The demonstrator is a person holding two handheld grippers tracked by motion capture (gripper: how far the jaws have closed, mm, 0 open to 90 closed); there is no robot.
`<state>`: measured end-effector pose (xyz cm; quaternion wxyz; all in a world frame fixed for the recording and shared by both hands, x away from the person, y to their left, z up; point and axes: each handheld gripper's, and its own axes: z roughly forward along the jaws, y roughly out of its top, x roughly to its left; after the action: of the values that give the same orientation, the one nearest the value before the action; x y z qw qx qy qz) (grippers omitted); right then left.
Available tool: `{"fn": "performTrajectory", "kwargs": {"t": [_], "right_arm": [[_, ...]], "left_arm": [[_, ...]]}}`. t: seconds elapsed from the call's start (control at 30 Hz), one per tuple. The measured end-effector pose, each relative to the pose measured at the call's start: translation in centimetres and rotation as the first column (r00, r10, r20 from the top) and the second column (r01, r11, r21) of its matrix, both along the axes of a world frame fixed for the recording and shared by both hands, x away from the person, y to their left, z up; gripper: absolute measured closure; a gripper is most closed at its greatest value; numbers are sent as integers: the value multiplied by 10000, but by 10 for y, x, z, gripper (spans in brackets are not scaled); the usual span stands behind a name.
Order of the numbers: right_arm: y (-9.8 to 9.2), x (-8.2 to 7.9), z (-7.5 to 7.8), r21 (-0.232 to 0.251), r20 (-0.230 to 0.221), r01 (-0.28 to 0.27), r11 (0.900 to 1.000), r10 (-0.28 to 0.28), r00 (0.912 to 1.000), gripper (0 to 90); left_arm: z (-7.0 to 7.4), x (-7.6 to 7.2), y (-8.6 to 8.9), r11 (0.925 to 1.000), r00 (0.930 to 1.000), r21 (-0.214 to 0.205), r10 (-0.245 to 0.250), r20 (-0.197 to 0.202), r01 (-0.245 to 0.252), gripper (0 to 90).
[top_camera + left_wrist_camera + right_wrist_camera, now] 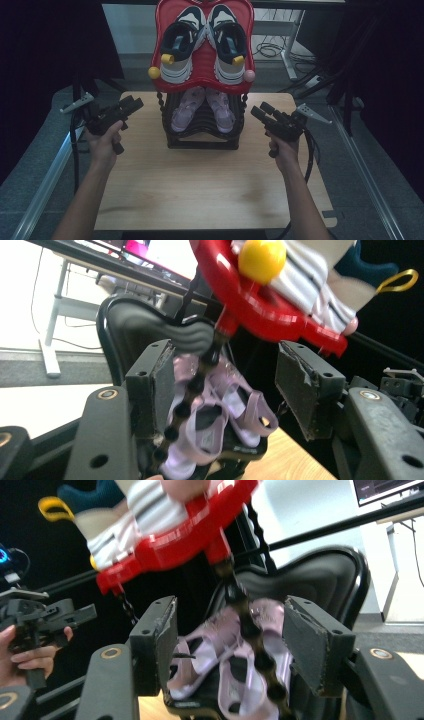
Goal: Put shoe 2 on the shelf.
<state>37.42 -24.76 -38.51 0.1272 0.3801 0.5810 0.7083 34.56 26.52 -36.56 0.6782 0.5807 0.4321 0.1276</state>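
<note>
Approach is the step in hand: your left gripper [131, 104] and right gripper [261, 111], both with jaws spread and empty, flank the rack's lower black shelf [202, 141] holding the lilac sandals [203, 110]. Next you'd need to close in squarely. Your gripper views reveal the beaded post [186, 400] that the high view barely shows.

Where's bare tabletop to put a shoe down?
The table lies bare in front of the shoe rack, between the forearms. Narrow strips flank the rack beside the left hand-held gripper and right hand-held gripper. Both tiers are occupied.
</note>
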Motion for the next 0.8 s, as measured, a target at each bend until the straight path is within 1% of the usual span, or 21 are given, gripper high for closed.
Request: {"fn": "performTrajectory", "kwargs": {"t": [0.1, 0.17, 0.23, 0.27, 0.3, 0.37, 0.43, 0.53, 0.57, 0.6, 0.7, 0.8], "right_arm": [[1, -4, -11, -134, -161, 9, 9999, -12, 9999, 391], [2, -9, -21, -245, -213, -42, 9997, 36, 9998, 390], [3, -14, -30, -469, -309, -24, 9989, 9, 9995, 390], [3, -15, -34, -583, -267, 2, 9983, -18, 9996, 391], [3, -18, -39, -673, -421, -34, 9977, 6, 9991, 390], [2, -21, -49, -882, -572, -24, 9961, -26, 9984, 390], [0, -24, -58, -969, -781, -28, 9953, -48, 9969, 389], [-2, -26, -72, -892, -1120, -46, 9960, -55, 9937, 389], [-2, -26, -76, -934, -1143, -19, 9956, -88, 9934, 390], [-3, -27, -80, -893, -1272, -19, 9960, -96, 9918, 390], [-3, -29, -90, -1002, -1439, 11, 9950, -155, 9895, 390], [-2, -31, -99, -1206, -1607, 9, 9927, -205, 9868, 391]], "left_arm": [[-13, -4, -1, 9998, 9999, 208, -31, -125, 33, 409], [-25, -6, -3, 9994, 9996, 334, -41, -270, 50, 410], [-33, -9, -3, 9992, 9993, 399, -32, -364, 46, 409], [-38, -10, -4, 9992, 9991, 400, -45, -426, 62, 409], [-43, -12, -4, 9992, 9988, 396, -53, -482, 72, 409], [-53, -15, -4, 9988, 9983, 494, -21, -575, 50, 409], [-64, -18, -6, 9976, 9977, 696, 27, -674, 20, 409], [-80, -22, -8, 9952, 9960, 976, 78, -888, 9, 409], [-85, -24, -8, 9945, 9954, 1048, 97, -949, 3, 408], [-90, -25, -8, 9941, 9948, 1084, 127, -1014, -16, 409], [-105, -28, -8, 9928, 9917, 1194, 56, -1282, 98, 413], [-119, -31, -8, 9905, 9878, 1369, 56, -1556, 160, 415]]}}
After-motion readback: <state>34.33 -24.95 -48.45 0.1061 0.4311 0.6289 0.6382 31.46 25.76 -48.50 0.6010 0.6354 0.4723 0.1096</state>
